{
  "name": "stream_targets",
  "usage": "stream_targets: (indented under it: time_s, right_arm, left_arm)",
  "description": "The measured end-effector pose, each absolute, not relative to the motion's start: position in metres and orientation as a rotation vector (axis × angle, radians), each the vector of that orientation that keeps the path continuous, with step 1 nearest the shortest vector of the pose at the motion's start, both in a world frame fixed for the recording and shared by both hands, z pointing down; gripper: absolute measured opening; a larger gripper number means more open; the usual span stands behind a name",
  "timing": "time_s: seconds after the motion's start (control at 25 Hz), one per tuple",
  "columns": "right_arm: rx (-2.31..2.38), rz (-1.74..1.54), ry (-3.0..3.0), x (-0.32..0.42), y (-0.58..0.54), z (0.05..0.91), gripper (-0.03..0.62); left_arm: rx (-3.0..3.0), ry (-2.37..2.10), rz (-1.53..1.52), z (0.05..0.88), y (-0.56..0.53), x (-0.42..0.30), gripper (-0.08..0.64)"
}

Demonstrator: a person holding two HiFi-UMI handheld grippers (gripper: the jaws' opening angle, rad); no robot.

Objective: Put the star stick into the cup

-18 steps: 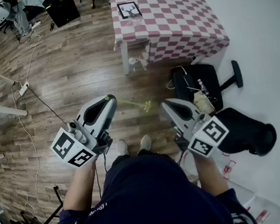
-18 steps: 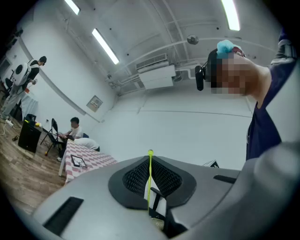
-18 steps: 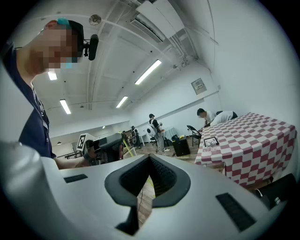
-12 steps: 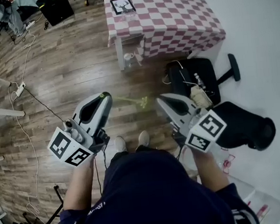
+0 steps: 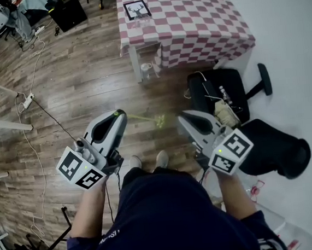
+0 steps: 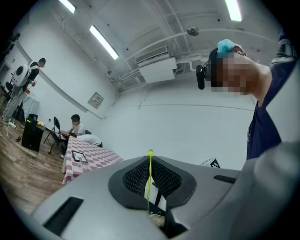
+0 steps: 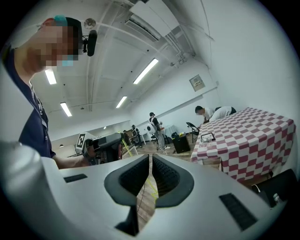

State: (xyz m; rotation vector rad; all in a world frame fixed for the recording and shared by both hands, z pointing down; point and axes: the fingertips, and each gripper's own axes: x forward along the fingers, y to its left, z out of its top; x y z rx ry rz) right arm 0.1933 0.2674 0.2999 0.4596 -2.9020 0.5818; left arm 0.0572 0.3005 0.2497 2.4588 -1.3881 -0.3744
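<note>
Jaws of the left gripper (image 5: 121,113) are pressed together on the thin green shaft of the star stick (image 5: 144,118), which juts from their tip toward 4 o'clock, with its star end hanging in the air over the wooden floor (image 5: 75,85). In the left gripper view the stick (image 6: 150,180) runs straight up the seam of the closed jaws. The right gripper (image 5: 182,116) hovers near the star end, its jaws almost shut on nothing.

This looks like the carry step, with the stick picked up and not yet delivered. The checked-cloth worktop (image 5: 200,18) lies well apart at 12 o'clock. A small clear thing (image 5: 145,21) beside the framed picture (image 5: 137,9) may be the cup, though I cannot be sure. The next move calls for walking up to it, then tipping the stick upright over the rim.
</note>
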Motion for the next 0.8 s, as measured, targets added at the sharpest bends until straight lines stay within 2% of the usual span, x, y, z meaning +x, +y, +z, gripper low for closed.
stream_targets:
  time_s: [0.56, 0.68, 0.8]
  right_arm:
    - [0.498, 0.627, -2.956, 0.250, 0.224, 0.303, 0.020]
    - [0.503, 0.623, -2.956, 0.251, 0.212, 0.304, 0.068]
    - [0.517, 0.627, -2.954, 0.251, 0.200, 0.305, 0.078]
  left_arm:
    - [2.455, -1.488, -0.293, 0.245, 0.273, 0.082, 0.038]
    - [2.472, -1.479, -0.289, 0.245, 0.258, 0.083, 0.038]
    - [2.485, -1.467, -0.283, 0.247, 0.242, 0.080, 0.038]
